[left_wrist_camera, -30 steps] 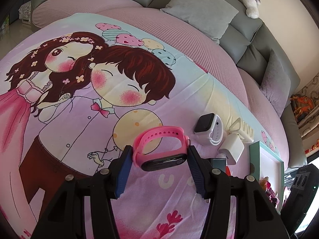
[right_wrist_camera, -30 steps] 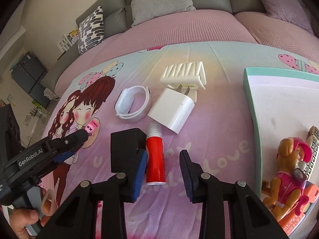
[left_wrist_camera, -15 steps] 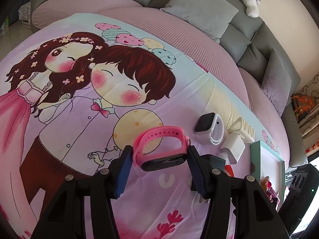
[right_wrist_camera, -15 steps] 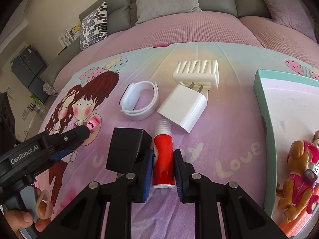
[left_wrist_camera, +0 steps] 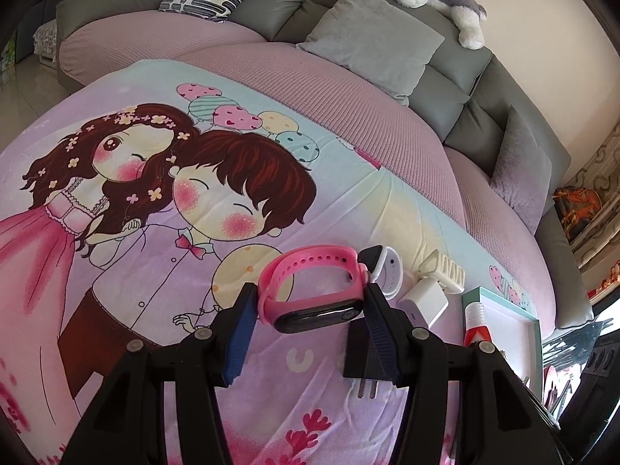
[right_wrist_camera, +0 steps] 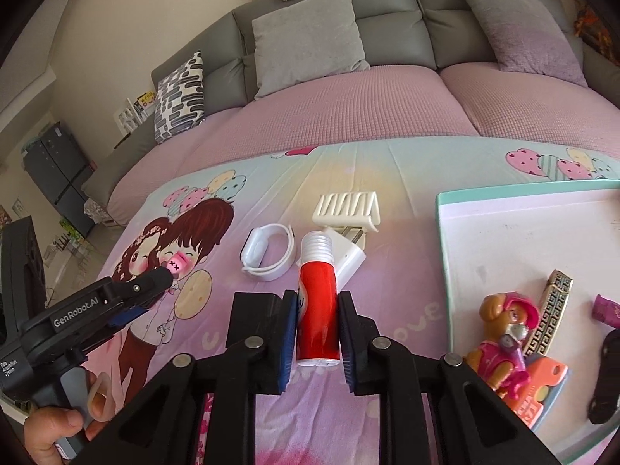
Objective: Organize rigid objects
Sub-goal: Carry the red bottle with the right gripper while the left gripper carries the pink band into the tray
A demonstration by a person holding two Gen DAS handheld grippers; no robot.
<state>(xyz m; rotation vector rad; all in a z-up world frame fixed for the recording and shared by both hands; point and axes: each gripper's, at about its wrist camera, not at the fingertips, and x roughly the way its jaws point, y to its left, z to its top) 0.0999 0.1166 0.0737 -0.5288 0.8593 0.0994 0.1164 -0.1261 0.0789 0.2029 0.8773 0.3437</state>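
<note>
The right tongs (right_wrist_camera: 314, 329), open around the red tube (right_wrist_camera: 317, 310) a second ago, have closed on it and lifted it off the bed. The left tongs (left_wrist_camera: 308, 323) have raised the pink watch (left_wrist_camera: 310, 290).

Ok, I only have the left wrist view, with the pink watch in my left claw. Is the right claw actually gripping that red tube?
Observer: Yes. The right claw is shut on the red tube, pads pressing both sides, its white threaded end pointing away.
Operator: What is lying in the tray?
Observer: A toy puppy in pink sits at the near side of the teal-rimmed tray, beside a gold patterned bar.
Operator: Any bare space in it?
Observer: Yes, the far part of the tray floor shows bare.
</note>
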